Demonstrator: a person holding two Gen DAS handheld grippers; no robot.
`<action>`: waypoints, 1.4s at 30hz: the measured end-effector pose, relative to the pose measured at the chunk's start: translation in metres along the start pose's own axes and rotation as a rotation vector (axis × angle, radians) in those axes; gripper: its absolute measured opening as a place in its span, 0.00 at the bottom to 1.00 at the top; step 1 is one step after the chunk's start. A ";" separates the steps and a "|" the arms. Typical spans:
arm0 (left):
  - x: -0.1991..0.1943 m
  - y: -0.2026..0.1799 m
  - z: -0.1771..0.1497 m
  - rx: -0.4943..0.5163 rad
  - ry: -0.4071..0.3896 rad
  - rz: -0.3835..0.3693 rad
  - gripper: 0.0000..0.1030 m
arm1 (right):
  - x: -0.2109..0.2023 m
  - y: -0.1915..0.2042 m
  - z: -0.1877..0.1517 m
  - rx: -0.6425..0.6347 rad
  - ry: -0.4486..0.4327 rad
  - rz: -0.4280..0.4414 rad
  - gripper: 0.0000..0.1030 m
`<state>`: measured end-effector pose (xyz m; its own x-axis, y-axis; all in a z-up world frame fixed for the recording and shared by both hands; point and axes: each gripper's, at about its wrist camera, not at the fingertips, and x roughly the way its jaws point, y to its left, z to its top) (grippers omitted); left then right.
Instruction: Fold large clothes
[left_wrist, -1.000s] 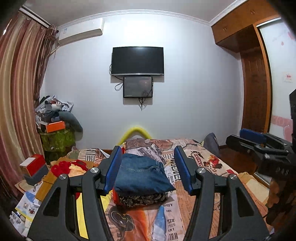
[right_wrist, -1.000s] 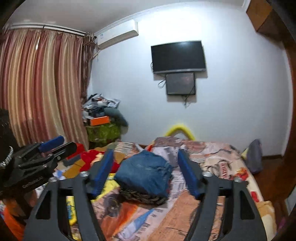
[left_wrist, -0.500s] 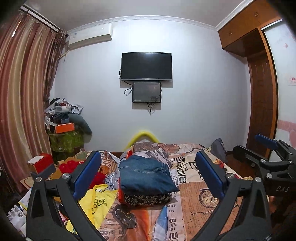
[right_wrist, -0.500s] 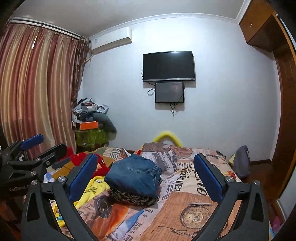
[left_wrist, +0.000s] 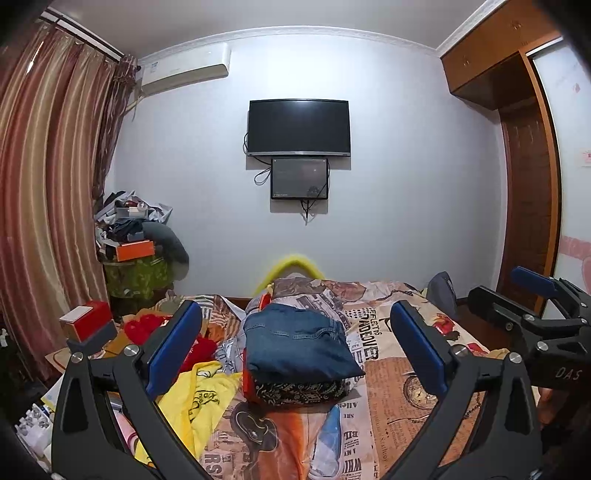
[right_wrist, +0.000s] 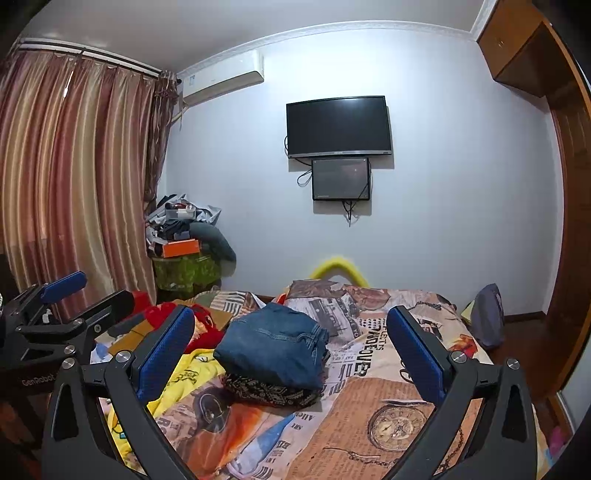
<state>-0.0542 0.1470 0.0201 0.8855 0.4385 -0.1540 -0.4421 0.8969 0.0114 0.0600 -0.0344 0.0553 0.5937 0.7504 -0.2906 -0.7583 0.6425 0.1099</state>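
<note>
Folded blue jeans (left_wrist: 299, 343) lie on top of a folded dark patterned garment (left_wrist: 295, 391) in the middle of the bed; the stack also shows in the right wrist view (right_wrist: 273, 350). A loose yellow shirt (left_wrist: 199, 391) lies left of the stack, with red clothing (left_wrist: 147, 328) behind it. My left gripper (left_wrist: 295, 343) is open and empty, held back from the stack. My right gripper (right_wrist: 291, 354) is open and empty, also held back. Each gripper shows at the edge of the other's view.
The bed has a newspaper-print cover (right_wrist: 388, 406). A cluttered side table with an orange box (left_wrist: 135, 251) stands at the back left by the curtains (left_wrist: 44, 221). A red and white box (left_wrist: 86, 325) sits at the left. A wardrobe (left_wrist: 532, 184) stands at the right.
Both grippers have opened wide and drawn back from the folded jeans stack, which stays on the bed.
</note>
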 end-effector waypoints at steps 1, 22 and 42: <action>0.000 0.000 0.000 -0.002 0.002 0.000 0.99 | 0.000 0.000 0.000 0.000 0.002 -0.001 1.00; 0.013 -0.006 -0.007 0.007 0.047 0.006 0.99 | -0.002 -0.010 0.000 0.045 0.031 0.005 1.00; 0.018 -0.003 -0.009 0.025 0.063 -0.035 0.99 | -0.002 -0.016 0.003 0.069 0.030 0.006 1.00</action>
<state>-0.0384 0.1519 0.0084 0.8892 0.4032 -0.2163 -0.4068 0.9130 0.0296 0.0721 -0.0457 0.0570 0.5802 0.7499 -0.3177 -0.7407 0.6481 0.1771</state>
